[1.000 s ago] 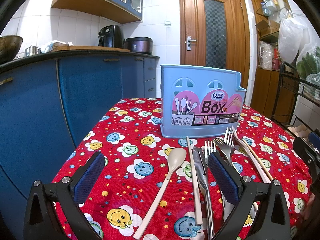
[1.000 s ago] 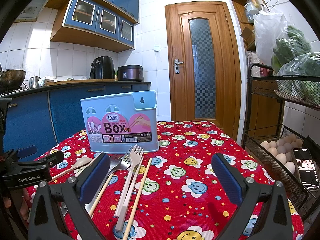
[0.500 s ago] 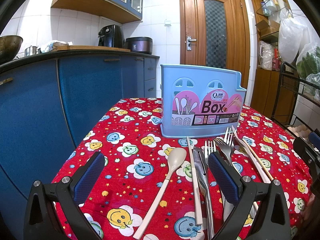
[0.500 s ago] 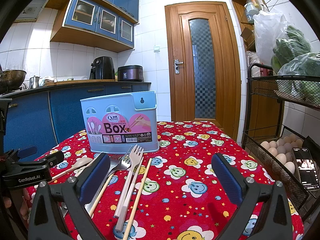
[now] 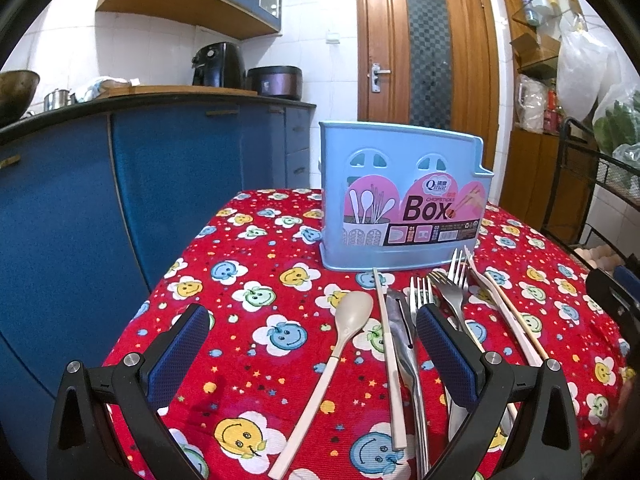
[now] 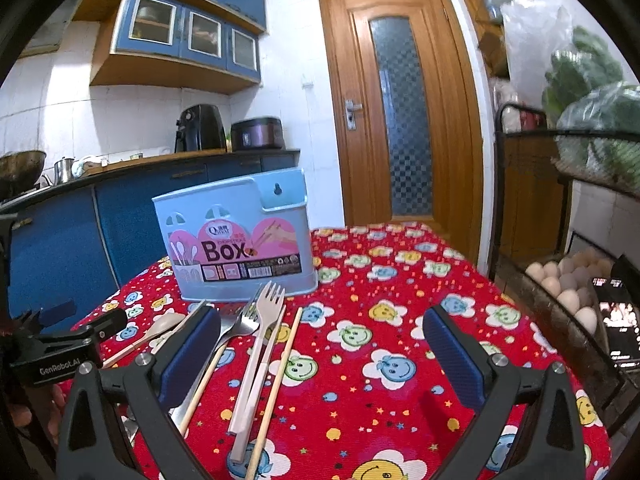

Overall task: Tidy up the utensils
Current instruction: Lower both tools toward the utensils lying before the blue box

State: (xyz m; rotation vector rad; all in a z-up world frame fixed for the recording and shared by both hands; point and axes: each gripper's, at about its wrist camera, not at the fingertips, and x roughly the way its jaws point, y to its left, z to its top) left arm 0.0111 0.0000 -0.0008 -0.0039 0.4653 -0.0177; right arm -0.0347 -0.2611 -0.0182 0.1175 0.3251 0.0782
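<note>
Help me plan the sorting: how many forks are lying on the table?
3. A beige fork lies in front of the blue box, a metal fork lies just left of it, and a second metal fork lies further left. More may be hidden.

left gripper (image 5: pixel 312 344) hangs agape over a beige spoon (image 5: pixel 338 364) (steel forks (image 5: pixel 448 296) alongside), facing the blue chopsticks box (image 5: pixel 404 204).

Glossy plastic box (image 5: pixel 404 204) (woven cloth (image 5: pixel 248 264) beneath)

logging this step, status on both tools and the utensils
Left tool and right tool open, empty. Utensils flat on cloth before blue box. Nothing blocking.
</note>
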